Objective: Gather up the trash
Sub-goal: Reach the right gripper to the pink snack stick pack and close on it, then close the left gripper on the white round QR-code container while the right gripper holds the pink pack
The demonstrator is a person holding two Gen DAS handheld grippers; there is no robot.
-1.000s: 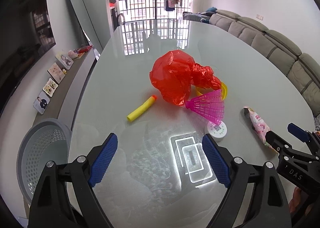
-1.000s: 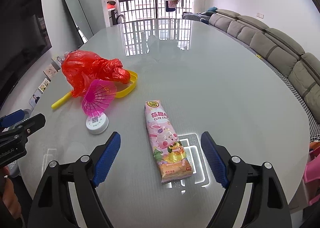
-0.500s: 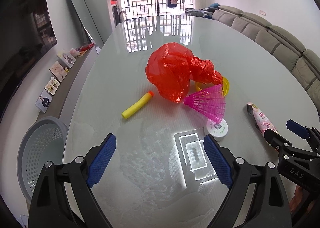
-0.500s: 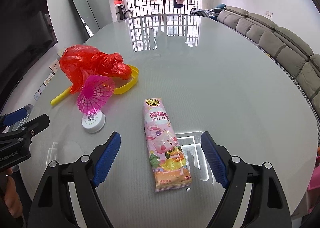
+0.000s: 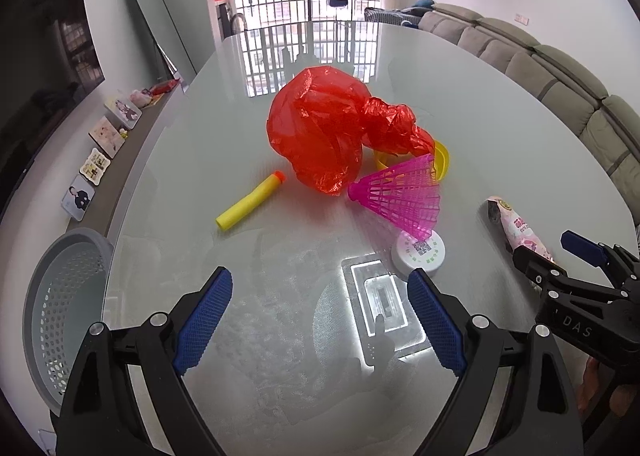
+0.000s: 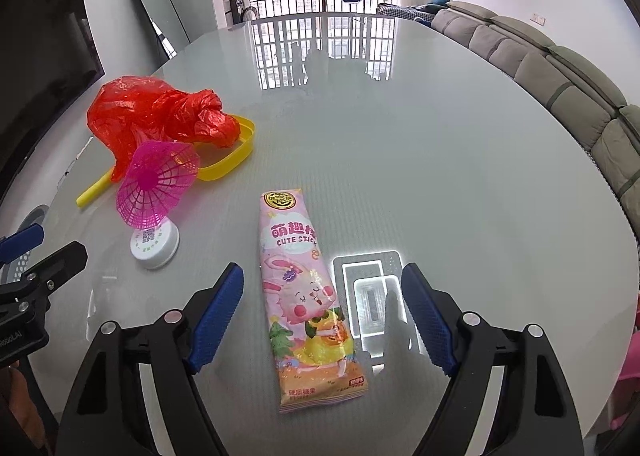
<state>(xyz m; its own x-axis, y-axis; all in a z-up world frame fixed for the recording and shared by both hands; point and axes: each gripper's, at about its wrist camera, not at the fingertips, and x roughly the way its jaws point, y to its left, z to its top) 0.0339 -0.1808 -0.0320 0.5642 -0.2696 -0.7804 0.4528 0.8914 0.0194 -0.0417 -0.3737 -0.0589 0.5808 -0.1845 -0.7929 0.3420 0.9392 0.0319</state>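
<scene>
A crumpled red plastic bag (image 5: 332, 132) lies mid-table, also in the right wrist view (image 6: 160, 116). A pink candy wrapper (image 6: 306, 296) lies flat between my right gripper's open fingers; its end shows in the left wrist view (image 5: 516, 228). My right gripper (image 6: 320, 316) is open, low over the wrapper. My left gripper (image 5: 320, 320) is open and empty above bare table, short of the bag. A grey perforated basket (image 5: 60, 316) stands below the table's left edge.
A pink shuttlecock (image 5: 404, 196), a white round lid (image 5: 418, 254), a yellow foam dart (image 5: 250, 206) and a yellow ring (image 6: 232, 152) lie near the bag. A grey sofa (image 5: 560, 88) runs along the right. A shelf with pictures (image 5: 100, 152) is on the left.
Both grippers have drawn back slightly and tilted; the objects sit a little lower and nearer in view. Both stay open and nothing on the table has moved.
</scene>
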